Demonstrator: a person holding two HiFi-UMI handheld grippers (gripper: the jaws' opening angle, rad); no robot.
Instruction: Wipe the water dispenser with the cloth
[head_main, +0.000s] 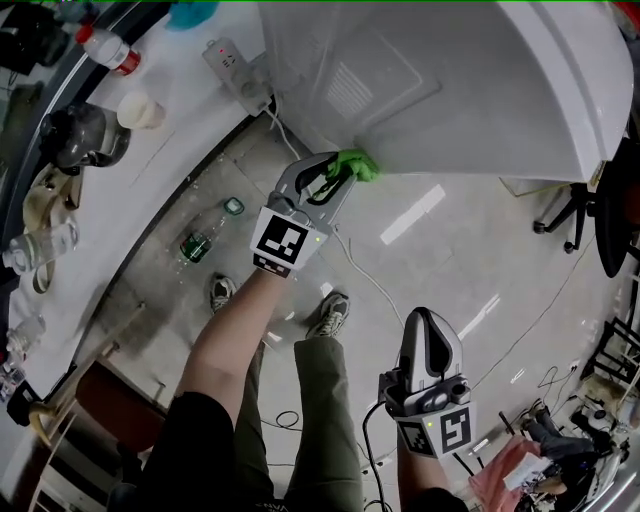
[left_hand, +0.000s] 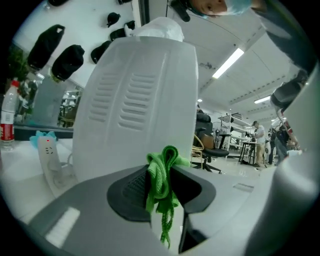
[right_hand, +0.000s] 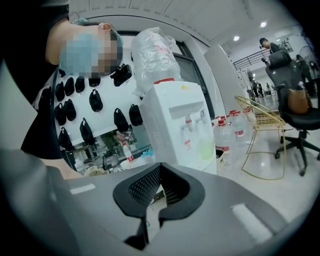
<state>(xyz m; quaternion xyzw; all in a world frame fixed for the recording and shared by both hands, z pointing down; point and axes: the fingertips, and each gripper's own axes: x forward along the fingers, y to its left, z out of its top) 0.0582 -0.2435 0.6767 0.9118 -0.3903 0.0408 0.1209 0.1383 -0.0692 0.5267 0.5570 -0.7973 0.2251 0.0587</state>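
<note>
Left tongs (head_main: 345, 175) clench a green cloth (head_main: 357, 163) against the white water dispenser (head_main: 450, 90), which lies at 1 o'clock. Right tongs (head_main: 427, 322), clenched and empty, hang well apart at 5 o'clock.

1. Open-plan lab or workshop office.
2. Swivel chairs (right_hand: 295, 112), benches (left_hand: 250, 146) with people (left_hand: 259, 137) working, strip lights (left_hand: 231, 61) overhead.
3. Polished floor (head_main: 450, 260); dispenser (right_hand: 180, 130), spare water jugs (right_hand: 235, 131).
4. Cluttered counter (head_main: 150, 200): bottles (head_main: 110, 50), power strip (head_main: 235, 68).
</note>
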